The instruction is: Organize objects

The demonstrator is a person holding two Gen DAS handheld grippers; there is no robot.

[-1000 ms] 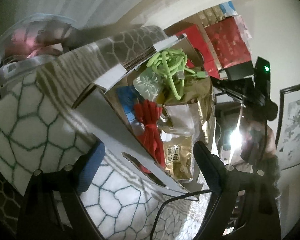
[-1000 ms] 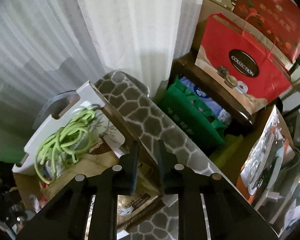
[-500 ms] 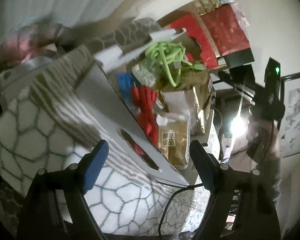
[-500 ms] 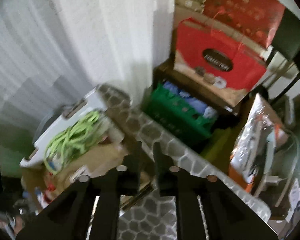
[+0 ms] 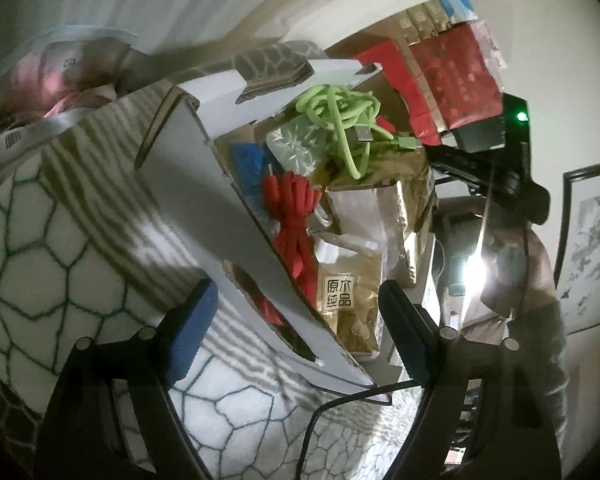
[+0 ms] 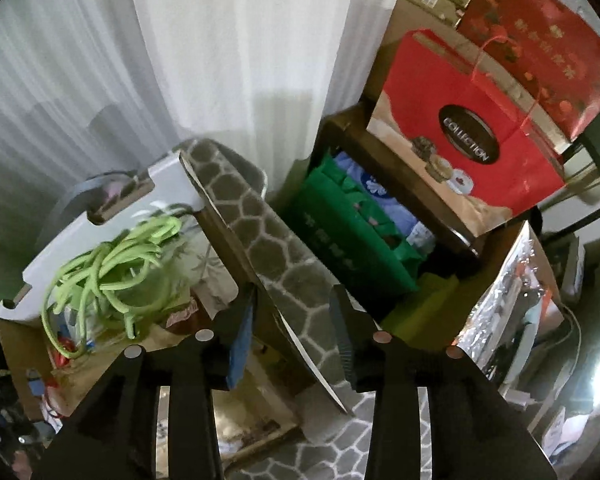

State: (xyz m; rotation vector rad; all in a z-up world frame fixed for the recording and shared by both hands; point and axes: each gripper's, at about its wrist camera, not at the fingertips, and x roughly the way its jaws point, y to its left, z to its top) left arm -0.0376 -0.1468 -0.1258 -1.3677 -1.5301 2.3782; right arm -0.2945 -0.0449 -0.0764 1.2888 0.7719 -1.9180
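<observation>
A cardboard box [image 5: 220, 216] with white flaps stands open on a hexagon-patterned blanket [image 5: 40, 248]. On top of its contents lies a tangled lime-green cable [image 5: 340, 120], with a red cable bundle [image 5: 296, 216] and a gold packet [image 5: 340, 308] beneath. My left gripper [image 5: 296, 332] is open and straddles the near flap without pinching it. In the right wrist view the green cable [image 6: 112, 276] sits at the left. My right gripper [image 6: 292, 340] points steeply down. Its jaws are opening with the thin edge of a box flap [image 6: 312, 360] between them, and the pads do not press on it.
A red gift bag [image 6: 472, 136] and red boxes are stacked on a dark shelf [image 6: 400, 184] holding a green bag [image 6: 352, 240]. White curtains [image 6: 220, 60] hang behind. A shiny foil package [image 6: 512, 304] stands at the right. A person's arm [image 5: 540, 292] shows at the right of the left wrist view.
The right jaws, nearly shut a second ago, have spread apart around the flap edge. The left jaws have narrowed a little, and the box flap now stands closer to them.
</observation>
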